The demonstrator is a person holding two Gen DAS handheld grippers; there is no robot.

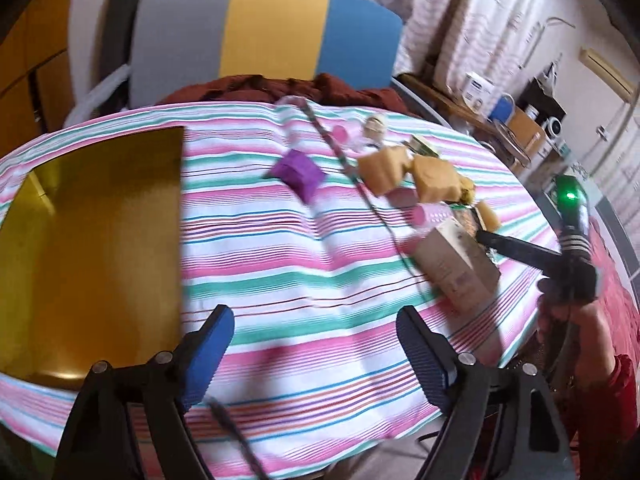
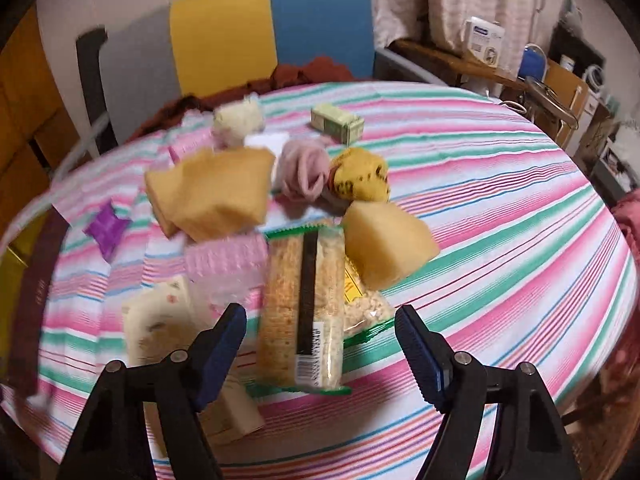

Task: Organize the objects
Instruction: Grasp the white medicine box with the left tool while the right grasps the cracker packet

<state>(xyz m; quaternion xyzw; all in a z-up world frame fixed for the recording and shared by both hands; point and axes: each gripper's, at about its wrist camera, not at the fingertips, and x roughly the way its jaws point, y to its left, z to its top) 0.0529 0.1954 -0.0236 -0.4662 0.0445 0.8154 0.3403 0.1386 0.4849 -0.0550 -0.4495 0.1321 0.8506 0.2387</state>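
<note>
My left gripper (image 1: pixel 316 344) is open over bare striped cloth, with nothing between its blue pads. To its left lies a flat gold tray (image 1: pixel 92 248). Farther off lie a purple box (image 1: pixel 298 172), yellow sponges (image 1: pixel 384 168) and a cream carton (image 1: pixel 456 264). My right gripper (image 2: pixel 320 344) is open and straddles a clear cracker packet (image 2: pixel 304 308), with a gap on both sides. Around the packet lie a yellow sponge (image 2: pixel 216 196), a sponge wedge (image 2: pixel 384 244), a pink cloth (image 2: pixel 304 172), a pink packet (image 2: pixel 226 260) and the cream carton (image 2: pixel 160 324).
A round table under a striped cloth (image 1: pixel 280 264) carries everything. A thin cord (image 1: pixel 360 184) runs across it. A green box (image 2: pixel 338 122) and a white fluffy item (image 2: pixel 238 118) lie at the back. Behind stands a grey, yellow and blue chair (image 1: pixel 272 32). A hand (image 1: pixel 576 320) is at the right.
</note>
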